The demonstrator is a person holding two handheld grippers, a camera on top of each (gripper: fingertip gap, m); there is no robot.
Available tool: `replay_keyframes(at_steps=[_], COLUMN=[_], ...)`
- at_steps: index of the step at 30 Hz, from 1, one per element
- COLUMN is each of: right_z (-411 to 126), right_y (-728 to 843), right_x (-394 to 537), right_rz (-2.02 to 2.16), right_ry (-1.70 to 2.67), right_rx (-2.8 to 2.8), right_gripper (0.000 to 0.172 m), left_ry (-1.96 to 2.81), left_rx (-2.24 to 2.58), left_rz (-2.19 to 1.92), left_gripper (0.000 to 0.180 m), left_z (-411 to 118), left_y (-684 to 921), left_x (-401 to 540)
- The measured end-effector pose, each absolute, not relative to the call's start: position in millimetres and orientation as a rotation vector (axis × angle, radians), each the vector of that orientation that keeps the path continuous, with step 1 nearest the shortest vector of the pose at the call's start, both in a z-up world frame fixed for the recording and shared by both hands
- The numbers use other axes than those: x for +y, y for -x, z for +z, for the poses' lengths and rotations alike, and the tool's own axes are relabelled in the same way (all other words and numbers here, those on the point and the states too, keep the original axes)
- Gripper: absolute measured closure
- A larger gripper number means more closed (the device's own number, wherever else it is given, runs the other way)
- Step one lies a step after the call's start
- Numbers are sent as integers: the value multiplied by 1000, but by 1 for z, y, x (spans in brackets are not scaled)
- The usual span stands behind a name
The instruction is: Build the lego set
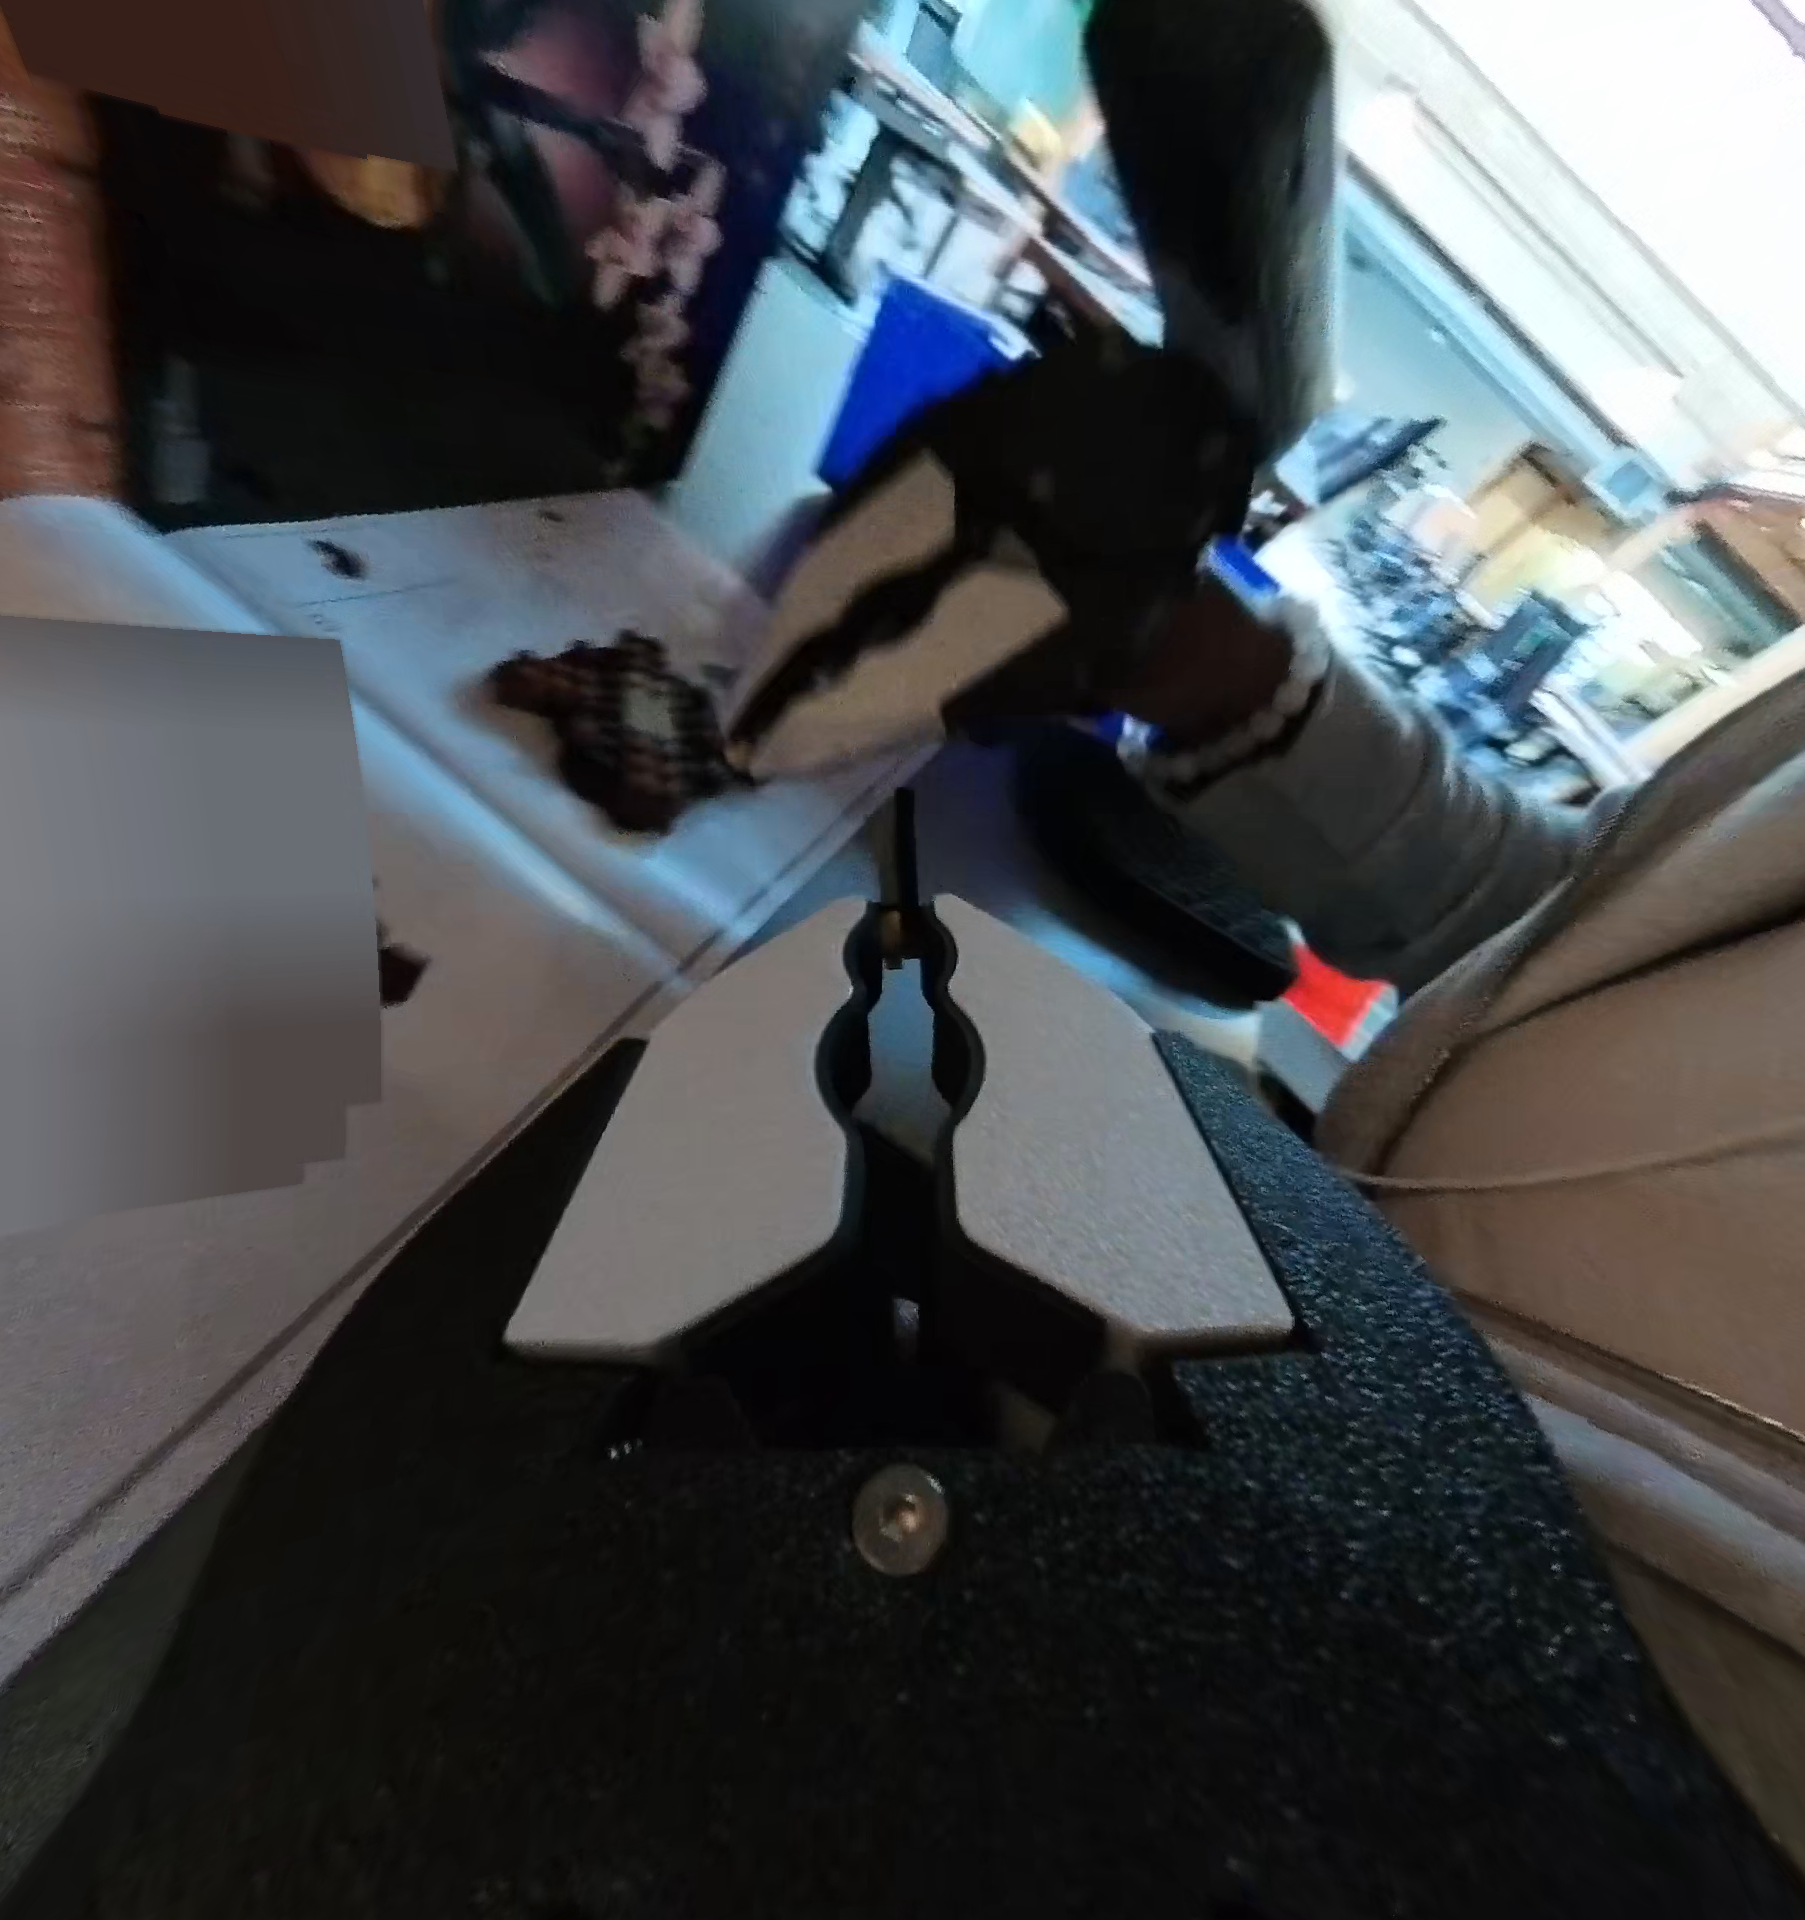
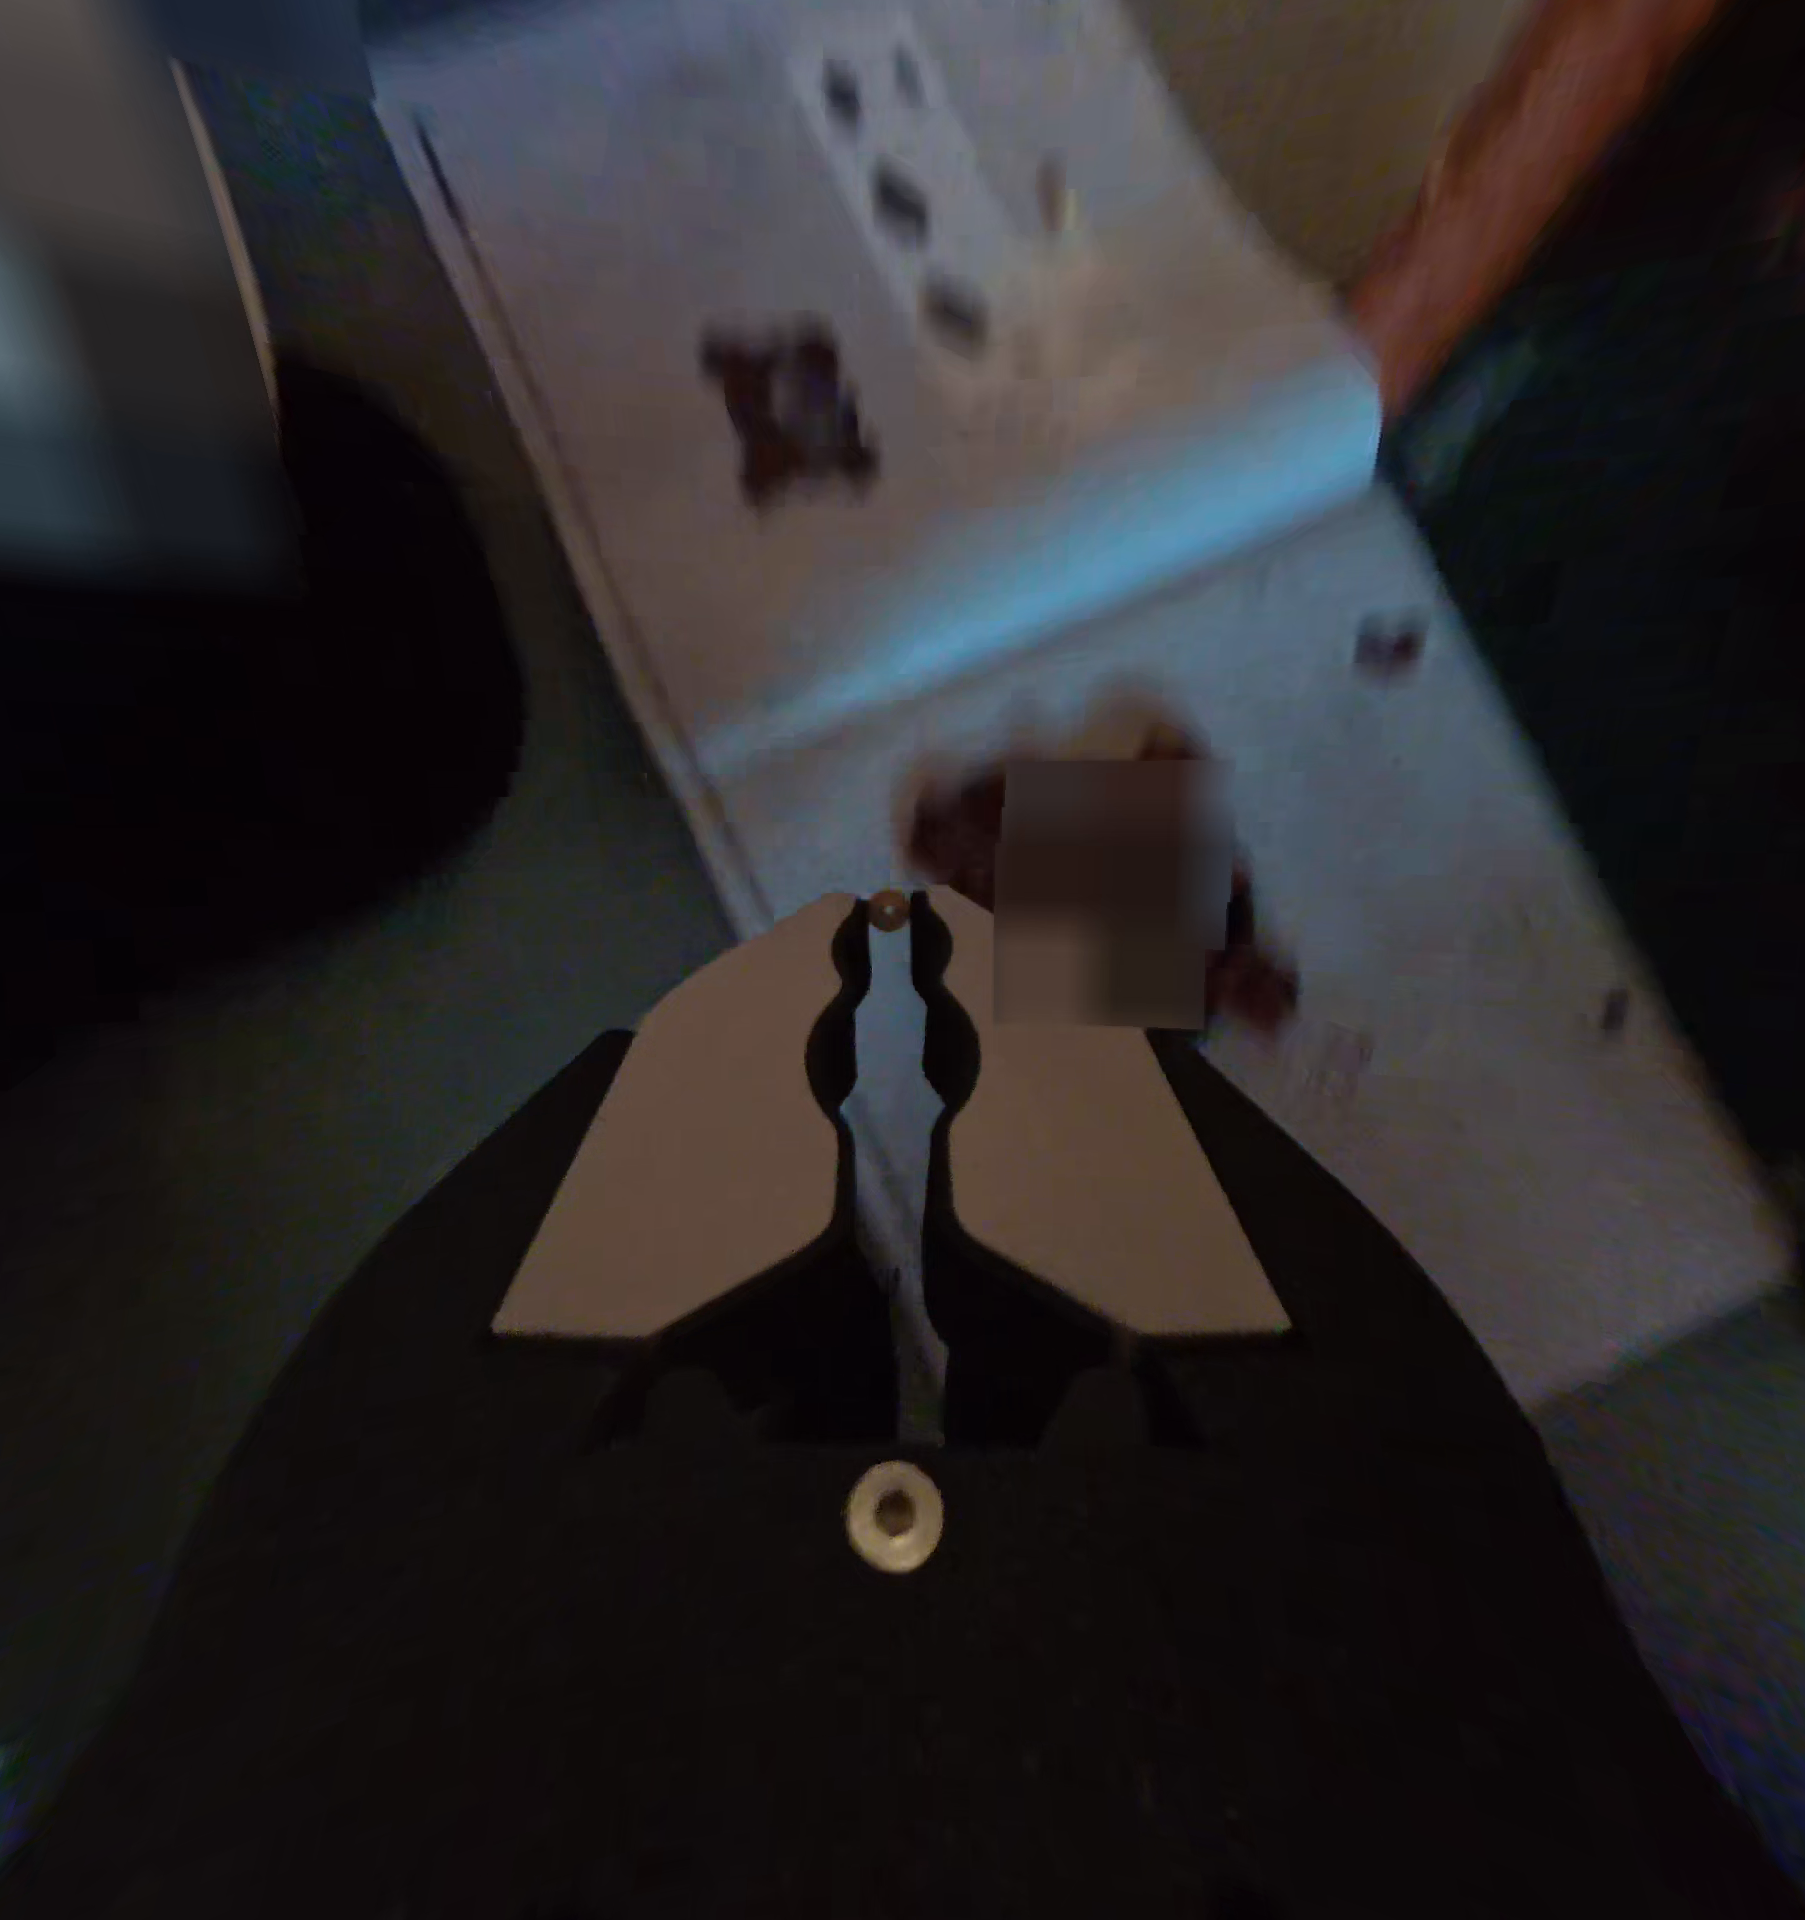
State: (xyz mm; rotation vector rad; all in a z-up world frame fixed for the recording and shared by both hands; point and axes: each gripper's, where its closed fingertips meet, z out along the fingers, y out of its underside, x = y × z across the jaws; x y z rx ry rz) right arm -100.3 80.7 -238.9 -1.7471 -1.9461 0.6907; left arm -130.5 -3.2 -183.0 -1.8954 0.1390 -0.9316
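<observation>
My left gripper (image 1: 898,920) is shut on a thin pin (image 1: 904,847) with a brass base and a black shaft that sticks out past the fingertips. My right gripper (image 2: 889,906) is shut on a small round brass-coloured piece (image 2: 889,911), pinched at the very tips. In the left wrist view the right gripper (image 1: 747,743) hangs with its tips just above a white sheet (image 1: 441,582), beside a dark cross-shaped patterned piece (image 1: 607,717). The right wrist view is blurred. It shows the same sheet (image 2: 1137,540) with a dark cross-shaped piece (image 2: 789,416).
A person's grey sleeve (image 1: 1397,790) holds the right gripper. A black round object (image 1: 1168,894) and a red and grey block (image 1: 1334,1003) lie right of the sheet. A beige cushion (image 1: 1604,1195) is at the right, a blue bin (image 1: 908,384) behind. About 11 centimetres separates my left fingertips from my right.
</observation>
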Motion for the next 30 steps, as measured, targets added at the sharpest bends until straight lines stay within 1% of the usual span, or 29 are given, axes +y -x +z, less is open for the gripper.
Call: replay_keyframes(at_steps=[9,12,22,25,27,30], right_z=[-263,-267,-266,-251,-231,-192], right_y=[61,57,51,50,52,61], right_x=[86,88,88,90,92,79], right_rz=[664,699,724,807,912,1235], right_ry=[1780,1802,1794,1802,1790,1714], right_rx=[-1928,-1932,-1922,-1846,-1769,-1633], right_gripper=[166,158,151,149,148,146], left_ry=[1960,1981,2001,2002,2006,1986], left_rx=[239,234,188,178,175,178], left_rz=[-990,-995,-996,-993,-974,-983], left_gripper=[174,174,174,174,174,174], left_z=[-181,-184,-191,-190,-191,-185], left_y=[94,88,83,84,87,87], left_x=[21,28,38,38,38,36])
